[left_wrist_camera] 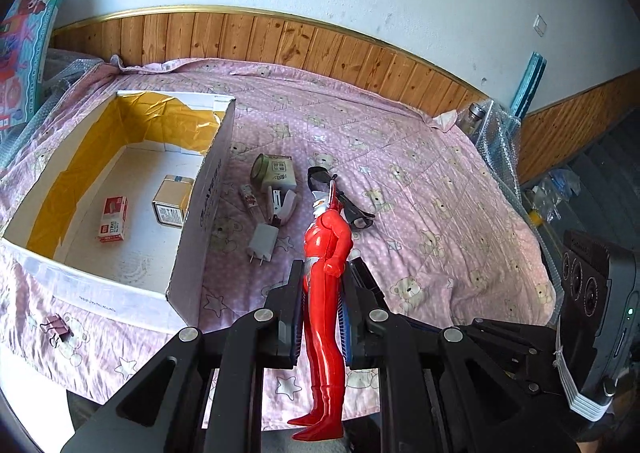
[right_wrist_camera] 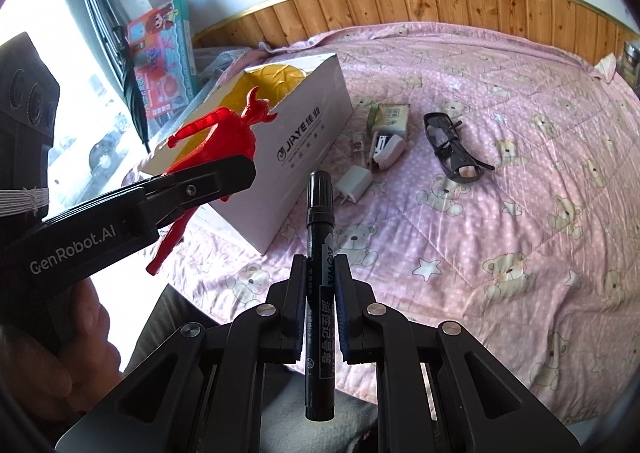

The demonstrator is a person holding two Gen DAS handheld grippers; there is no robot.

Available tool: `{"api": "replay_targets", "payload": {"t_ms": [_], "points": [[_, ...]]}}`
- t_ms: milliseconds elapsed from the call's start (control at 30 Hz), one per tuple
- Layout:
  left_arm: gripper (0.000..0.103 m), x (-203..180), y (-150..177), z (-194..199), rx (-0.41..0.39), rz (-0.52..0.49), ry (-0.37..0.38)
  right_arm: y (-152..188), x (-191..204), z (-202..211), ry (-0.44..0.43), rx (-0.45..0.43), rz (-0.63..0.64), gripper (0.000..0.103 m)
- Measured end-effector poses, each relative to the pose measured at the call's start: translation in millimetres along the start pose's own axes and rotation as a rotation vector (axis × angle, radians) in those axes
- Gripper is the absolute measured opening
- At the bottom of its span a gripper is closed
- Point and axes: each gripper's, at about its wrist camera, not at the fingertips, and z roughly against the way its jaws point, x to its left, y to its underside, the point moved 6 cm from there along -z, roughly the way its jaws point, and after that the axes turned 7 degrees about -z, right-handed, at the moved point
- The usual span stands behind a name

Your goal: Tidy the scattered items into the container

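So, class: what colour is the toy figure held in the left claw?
Glossy red toy figure, with silver on the head; clearest in the left wrist view.

Both grippers' fingers [left_wrist_camera: 294,313] clamped.

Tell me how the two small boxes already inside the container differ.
The red-and-white box lies flat, label up, nearer the container's left wall; the tan box is taller and bulkier, with a dark printed end, beside the right wall. They lie apart. Both rest on the container's white floor.
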Motion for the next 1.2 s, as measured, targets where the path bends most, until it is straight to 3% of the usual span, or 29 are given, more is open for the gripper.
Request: {"api": "replay_targets", "payload": {"t_ms": [1200], "points": [[0.015, 88.9, -7.7, 57.5, -0.118, 0.172, -0.007, -15.6, 89.6, -5.7, -0.019, 0.011, 0.133, 0.014]]}}
